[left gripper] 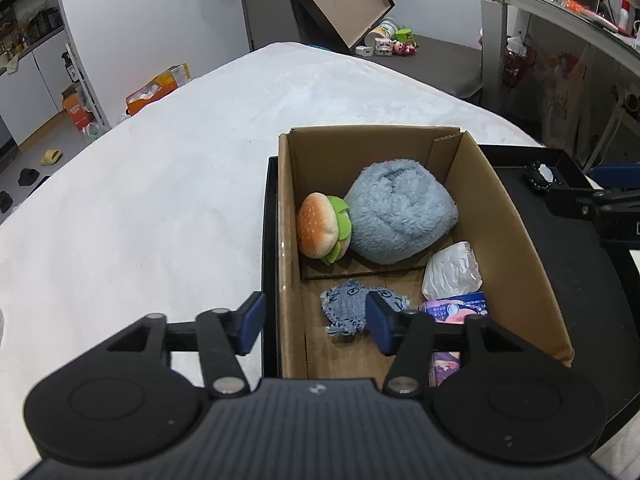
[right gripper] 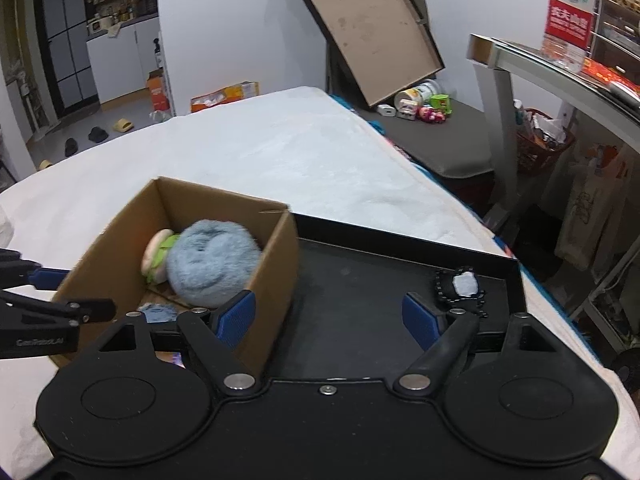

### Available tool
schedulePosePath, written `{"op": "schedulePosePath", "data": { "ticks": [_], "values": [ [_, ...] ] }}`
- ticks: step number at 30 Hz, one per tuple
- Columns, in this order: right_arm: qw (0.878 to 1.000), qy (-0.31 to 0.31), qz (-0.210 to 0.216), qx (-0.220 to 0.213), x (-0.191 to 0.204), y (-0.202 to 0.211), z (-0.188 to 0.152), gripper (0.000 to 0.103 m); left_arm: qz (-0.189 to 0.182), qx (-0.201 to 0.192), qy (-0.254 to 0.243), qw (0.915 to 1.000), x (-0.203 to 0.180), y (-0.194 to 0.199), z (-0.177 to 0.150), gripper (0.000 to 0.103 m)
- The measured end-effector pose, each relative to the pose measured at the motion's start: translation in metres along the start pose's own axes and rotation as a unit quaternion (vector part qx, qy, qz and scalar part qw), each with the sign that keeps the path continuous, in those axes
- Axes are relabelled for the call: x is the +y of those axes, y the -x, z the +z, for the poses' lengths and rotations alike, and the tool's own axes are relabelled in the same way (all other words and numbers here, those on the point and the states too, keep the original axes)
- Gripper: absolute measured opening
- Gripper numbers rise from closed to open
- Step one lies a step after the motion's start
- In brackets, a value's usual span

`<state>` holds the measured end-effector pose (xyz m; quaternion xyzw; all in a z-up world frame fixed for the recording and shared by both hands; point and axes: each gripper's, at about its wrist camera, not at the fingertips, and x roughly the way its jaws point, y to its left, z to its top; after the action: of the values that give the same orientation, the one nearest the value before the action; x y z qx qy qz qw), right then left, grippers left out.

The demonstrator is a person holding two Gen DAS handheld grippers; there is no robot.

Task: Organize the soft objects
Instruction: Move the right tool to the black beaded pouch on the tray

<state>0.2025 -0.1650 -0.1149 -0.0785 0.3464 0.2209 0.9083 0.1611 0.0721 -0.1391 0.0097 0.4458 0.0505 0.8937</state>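
- Left gripper (left gripper: 316, 322) hangs open and empty over my cardboard box (left gripper: 516, 240); right gripper (right gripper: 330, 316) is likewise open, holding nothing.
- Packed already: burger plush (left gripper: 320, 230), blue plush (left gripper: 400, 216), denim scrap (left gripper: 346, 306).
- Left, I judge: black-and-white toy (right gripper: 462, 286) on the black tray (right gripper: 360, 280).

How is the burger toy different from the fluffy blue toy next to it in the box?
The burger toy is much smaller than the fluffy blue toy. The burger toy has several colours, an orange bun with green lettuce, while the blue toy is one pale blue all over. The burger toy looks smooth; the blue toy is shaggy. The burger toy lies by the left wall of the cardboard box; the blue toy fills the middle. Both are soft, touch each other and lie in the box.
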Motion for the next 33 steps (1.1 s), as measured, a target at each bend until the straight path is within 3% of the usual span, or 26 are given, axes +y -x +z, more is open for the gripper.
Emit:
{"op": "schedulePosePath", "data": {
  "ticks": [3,8,12,33],
  "values": [
    [1.000,-0.001,-0.008,0.001,-0.009,-0.003,-0.002,0.081,0.005,0.003,-0.005,1.0000,-0.004,-0.002,0.002,0.067],
    [1.000,-0.013,-0.019,0.008,-0.028,-0.011,-0.005,0.082,0.010,0.004,-0.018,0.9998,-0.015,-0.005,0.005,0.068],
    [0.999,-0.017,-0.031,0.013,-0.041,-0.017,-0.007,0.090,0.016,0.012,-0.027,0.9994,-0.024,-0.011,0.008,0.075],
    [0.998,-0.027,-0.035,0.036,-0.101,-0.060,-0.019,0.093,0.095,0.055,-0.060,0.9922,-0.052,-0.029,0.017,0.083]
  ]
}}
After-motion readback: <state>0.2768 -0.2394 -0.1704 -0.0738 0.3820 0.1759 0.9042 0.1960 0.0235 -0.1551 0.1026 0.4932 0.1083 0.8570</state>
